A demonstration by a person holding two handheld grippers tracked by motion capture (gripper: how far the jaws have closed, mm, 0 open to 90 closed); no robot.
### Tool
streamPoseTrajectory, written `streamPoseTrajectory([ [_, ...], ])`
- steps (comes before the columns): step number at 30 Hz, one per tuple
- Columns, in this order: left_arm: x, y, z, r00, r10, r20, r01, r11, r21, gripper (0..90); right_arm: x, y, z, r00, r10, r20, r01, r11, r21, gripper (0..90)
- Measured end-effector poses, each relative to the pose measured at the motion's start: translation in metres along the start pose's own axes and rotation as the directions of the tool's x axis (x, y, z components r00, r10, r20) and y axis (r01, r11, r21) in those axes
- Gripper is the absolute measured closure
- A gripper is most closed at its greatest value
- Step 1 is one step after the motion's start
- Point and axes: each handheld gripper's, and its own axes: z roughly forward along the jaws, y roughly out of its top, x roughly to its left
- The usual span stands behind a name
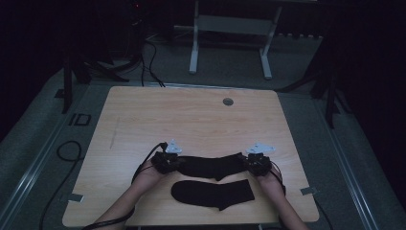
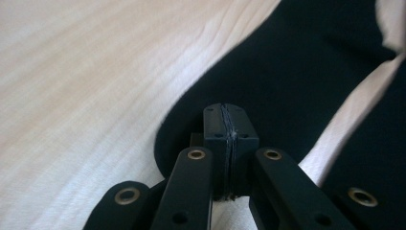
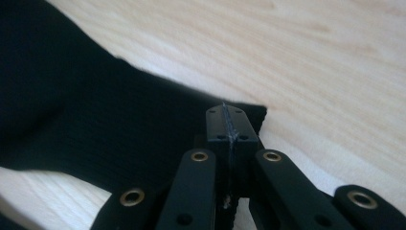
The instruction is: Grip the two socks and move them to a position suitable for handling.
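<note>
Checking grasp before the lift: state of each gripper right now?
Left gripper: closed, gripping the toe end of the far black sock.
Right gripper: closed, gripping the cuff end of the same sock.

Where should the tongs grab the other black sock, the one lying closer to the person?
Probably at its two ends. The flat black fabric sock nearer the person lies stretched left to right on the light wooden table, so each tongs could pinch a thin edge from its own side.

The tabletop (image 1: 191, 120) is pale, smooth wood-grain laminate, both socks, far (image 1: 210, 165) and near (image 1: 213, 193), are matt black ribbed knit cloth, and each hand-held gripper's jaws look matt black plastic with brass-coloured rivets.
</note>
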Motion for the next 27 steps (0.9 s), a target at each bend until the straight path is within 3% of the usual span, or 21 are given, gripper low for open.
streamPoseTrajectory([
  [2,0.003,-0.001,0.001,0.9997,-0.022,0.005,0.023,0.9996,-0.016,88.9,-0.002,-0.003,0.001,0.9999,0.010,-0.004,-0.010,1.000,-0.003,89.3],
  [8,0.009,0.004,0.003,0.9994,-0.027,-0.021,0.027,0.9996,-0.004,88.9,-0.012,-0.003,0.003,0.9995,0.030,0.010,-0.030,0.999,-0.013,86.3],
  [15,0.010,0.002,0.002,0.9989,-0.043,-0.016,0.043,0.9990,-0.011,88.8,-0.013,0.002,0.010,0.9996,0.026,0.009,-0.026,1.000,-0.017,85.5],
  [19,0.010,0.003,-0.001,0.9985,-0.055,-0.006,0.055,0.9984,-0.010,88.5,-0.013,0.005,0.012,0.9999,0.012,-0.011,-0.013,1.000,-0.019,80.8],
  [20,0.009,0.004,-0.004,0.9983,-0.058,0.007,0.058,0.9980,-0.027,80.9,-0.011,0.006,0.011,0.9998,-0.008,-0.017,0.008,1.000,-0.014,75.7],
  [23,0.004,0.006,-0.018,0.9978,-0.059,0.031,0.062,0.9941,-0.089,64.8,-0.010,0.010,0.004,0.9994,-0.008,-0.033,0.007,1.000,-0.029,67.6],
  [27,-0.005,0.001,-0.038,0.9971,-0.066,0.039,0.070,0.9906,-0.118,55.1,-0.008,0.013,-0.011,0.9988,0.008,-0.048,-0.011,0.998,-0.067,56.9],
])
